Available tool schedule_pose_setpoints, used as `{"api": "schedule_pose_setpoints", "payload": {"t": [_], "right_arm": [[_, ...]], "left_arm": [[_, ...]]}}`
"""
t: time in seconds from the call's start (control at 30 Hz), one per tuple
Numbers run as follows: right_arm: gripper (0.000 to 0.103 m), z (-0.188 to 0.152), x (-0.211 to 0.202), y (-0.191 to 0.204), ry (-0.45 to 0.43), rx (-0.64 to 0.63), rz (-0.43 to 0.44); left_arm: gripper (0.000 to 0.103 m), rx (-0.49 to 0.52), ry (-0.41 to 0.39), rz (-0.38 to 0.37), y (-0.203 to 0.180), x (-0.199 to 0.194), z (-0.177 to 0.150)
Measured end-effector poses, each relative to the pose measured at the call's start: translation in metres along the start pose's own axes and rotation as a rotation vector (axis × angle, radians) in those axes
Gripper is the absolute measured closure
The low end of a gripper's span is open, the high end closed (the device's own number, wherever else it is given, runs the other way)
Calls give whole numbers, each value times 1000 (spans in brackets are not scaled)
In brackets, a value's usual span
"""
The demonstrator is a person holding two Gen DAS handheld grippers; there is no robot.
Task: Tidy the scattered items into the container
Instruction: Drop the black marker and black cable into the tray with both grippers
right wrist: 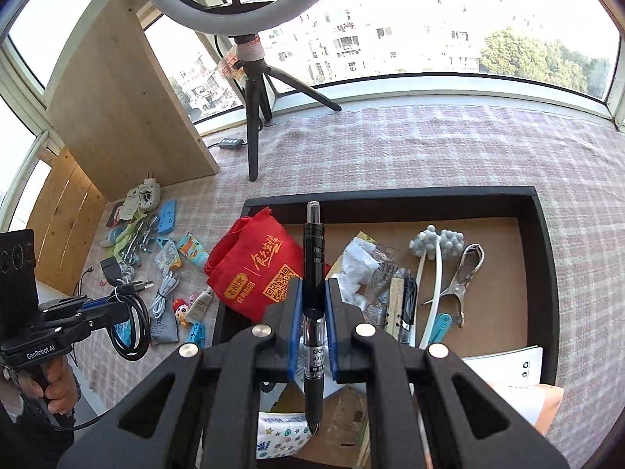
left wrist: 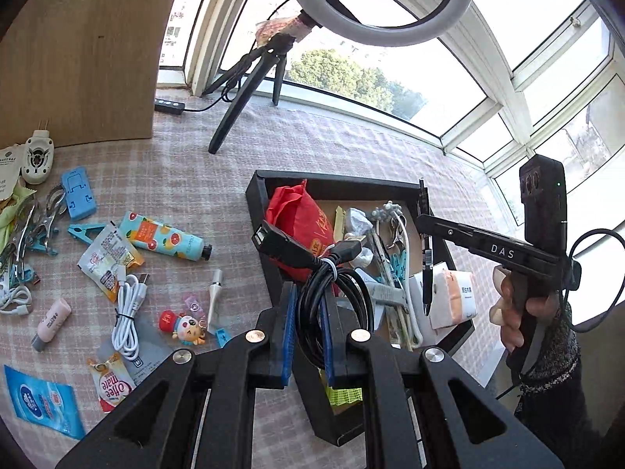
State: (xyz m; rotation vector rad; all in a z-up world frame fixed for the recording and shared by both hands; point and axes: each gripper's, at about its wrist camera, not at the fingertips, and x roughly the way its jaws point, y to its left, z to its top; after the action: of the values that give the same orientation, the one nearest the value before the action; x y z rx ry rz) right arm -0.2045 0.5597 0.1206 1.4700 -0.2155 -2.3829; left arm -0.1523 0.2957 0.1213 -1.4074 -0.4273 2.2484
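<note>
My left gripper [left wrist: 308,305] is shut on a coiled black USB cable [left wrist: 328,273] and holds it above the near left wall of the black box [left wrist: 258,187]. My right gripper [right wrist: 312,293] is shut on a black pen [right wrist: 313,273] and holds it over the box [right wrist: 543,234]; in the left wrist view the pen [left wrist: 425,250] hangs above the box's right side. The box holds a red bag [right wrist: 254,269], a metal clip [right wrist: 461,281], a white stick with grey beads [right wrist: 433,242] and tissues [left wrist: 453,293]. Loose items lie on the cloth to its left.
On the checked cloth lie a hand cream tube [left wrist: 164,238], a white cable [left wrist: 127,312], sachets [left wrist: 105,262], a doll keyring [left wrist: 183,326], a blue holder [left wrist: 80,193] and clips [left wrist: 43,226]. A ring light on a tripod [left wrist: 250,82] and a wooden board [left wrist: 90,51] stand behind.
</note>
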Motion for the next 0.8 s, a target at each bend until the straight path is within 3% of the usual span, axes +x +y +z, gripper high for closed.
{"api": "schedule_pose_setpoints", "payload": {"t": [0.1,0.17,0.2,0.23,0.27,0.37,0.53,0.8], "right_arm": [[92,-4,-12,-23,-15,36,-29],[89,-6,-18,-32,-24,39,-35],[85,-7,-21,-36,-29,49,-58],[70,-7,-24,-40,-43,67,-92],[60,-7,-29,-42,-70,79,-115],[60,-8,-39,-44,-121,81,-100],[60,-8,-35,-26,-113,33,-82],[60,-5,-1,25,-30,-62,14]], "left_arm": [[92,44,20,-42,-32,13,1],[87,63,25,-127,-49,19,1],[79,67,45,-159,-56,24,3],[55,66,59,-161,-62,28,4],[50,66,37,-145,-66,28,4],[63,113,-8,-76,-73,23,3],[64,91,-17,-37,-50,13,3],[64,-29,-52,58,24,-13,-5]]}}
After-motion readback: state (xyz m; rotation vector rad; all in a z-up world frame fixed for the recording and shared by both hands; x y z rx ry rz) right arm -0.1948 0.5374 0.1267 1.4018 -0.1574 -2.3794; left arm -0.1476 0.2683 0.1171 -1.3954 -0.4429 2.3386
